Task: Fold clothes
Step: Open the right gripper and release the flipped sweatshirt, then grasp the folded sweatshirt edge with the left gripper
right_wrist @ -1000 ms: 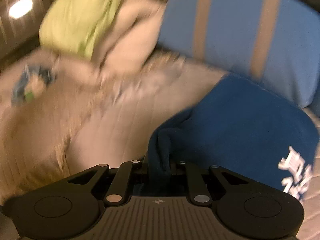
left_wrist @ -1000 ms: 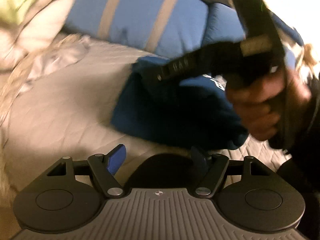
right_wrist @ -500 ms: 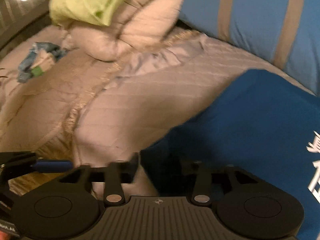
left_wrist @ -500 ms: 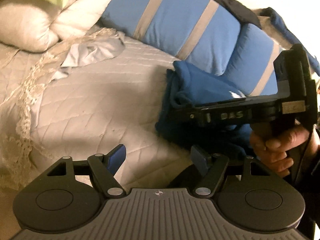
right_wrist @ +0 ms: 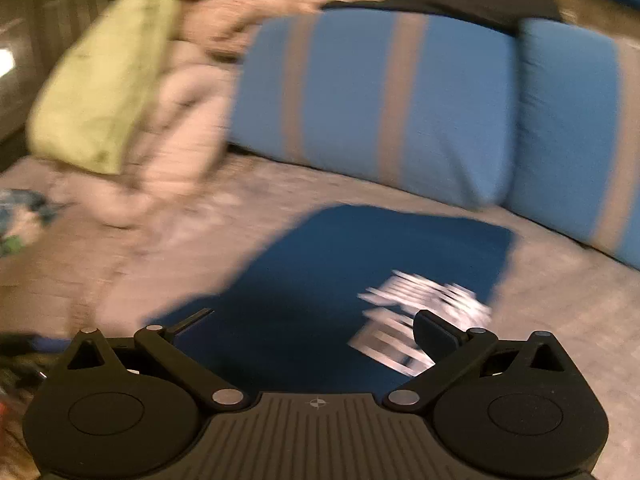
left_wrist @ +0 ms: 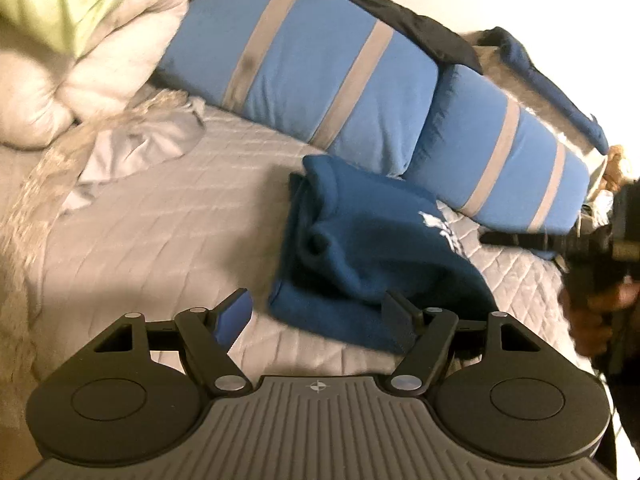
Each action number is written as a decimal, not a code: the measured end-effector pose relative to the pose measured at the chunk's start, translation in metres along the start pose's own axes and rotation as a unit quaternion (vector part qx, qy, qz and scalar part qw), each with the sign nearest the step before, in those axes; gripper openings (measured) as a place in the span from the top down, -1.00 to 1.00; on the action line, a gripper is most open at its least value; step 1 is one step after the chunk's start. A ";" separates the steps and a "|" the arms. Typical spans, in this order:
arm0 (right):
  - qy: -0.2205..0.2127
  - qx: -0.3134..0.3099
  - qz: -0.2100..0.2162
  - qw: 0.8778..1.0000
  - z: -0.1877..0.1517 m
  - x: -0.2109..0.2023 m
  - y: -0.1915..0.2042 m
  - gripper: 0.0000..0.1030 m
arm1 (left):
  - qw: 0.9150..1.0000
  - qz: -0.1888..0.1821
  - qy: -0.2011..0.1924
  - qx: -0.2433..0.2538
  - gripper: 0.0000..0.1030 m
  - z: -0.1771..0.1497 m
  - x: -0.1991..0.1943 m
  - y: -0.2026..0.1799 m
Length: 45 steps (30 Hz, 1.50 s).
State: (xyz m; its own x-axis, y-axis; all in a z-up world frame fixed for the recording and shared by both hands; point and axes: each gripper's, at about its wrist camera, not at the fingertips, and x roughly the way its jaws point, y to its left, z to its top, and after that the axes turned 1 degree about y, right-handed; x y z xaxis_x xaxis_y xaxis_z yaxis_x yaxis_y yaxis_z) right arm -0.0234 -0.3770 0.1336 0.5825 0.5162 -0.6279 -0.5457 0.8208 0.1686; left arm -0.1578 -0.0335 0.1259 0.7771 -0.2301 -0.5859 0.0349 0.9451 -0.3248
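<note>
A folded dark blue sweatshirt (left_wrist: 372, 256) with white lettering lies on a pale quilted bedspread (left_wrist: 160, 220), at the centre of the left wrist view. Its folded edges face the lower left of the frame.

The left gripper (left_wrist: 320, 312) sits at the bottom of that view, its jaws partly open with nothing between them; the right-hand finger overlaps the near edge of the sweatshirt in the picture, though contact cannot be told.

Just behind the sweatshirt, two blue pillows with grey stripes (left_wrist: 320, 80) run from upper centre to the right. A black garment (left_wrist: 400, 28) drapes over their top. A cream comforter (left_wrist: 100, 60) with a lime green cloth (left_wrist: 52, 4) on it fills the upper left, and a rumpled grey sheet (left_wrist: 136, 148) lies below that.

At the right edge, a person's hand (left_wrist: 596, 312) holds the right gripper's handle, clear of the sweatshirt.

The right wrist view is motion-blurred. The right gripper (right_wrist: 316, 324) is at the bottom, its jaws opening wide and empty, with the sweatshirt lying flat beyond them. A small blue and green cloth (right_wrist: 20, 216) lies at the left edge.
</note>
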 end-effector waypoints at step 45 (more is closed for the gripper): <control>0.045 0.250 0.041 0.966 -0.059 0.009 -0.112 -1.00 | 0.915 -0.232 0.219 -0.246 0.33 0.024 0.187 0.100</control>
State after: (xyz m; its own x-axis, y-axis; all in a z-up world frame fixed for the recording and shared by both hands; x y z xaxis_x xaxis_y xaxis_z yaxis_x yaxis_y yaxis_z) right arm 0.0075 -0.4784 0.0638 0.4832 0.5789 -0.6568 -0.2150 0.8057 0.5520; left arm 0.0057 0.0231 0.0016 0.4198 -0.7534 -0.5062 -0.0734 0.5277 -0.8463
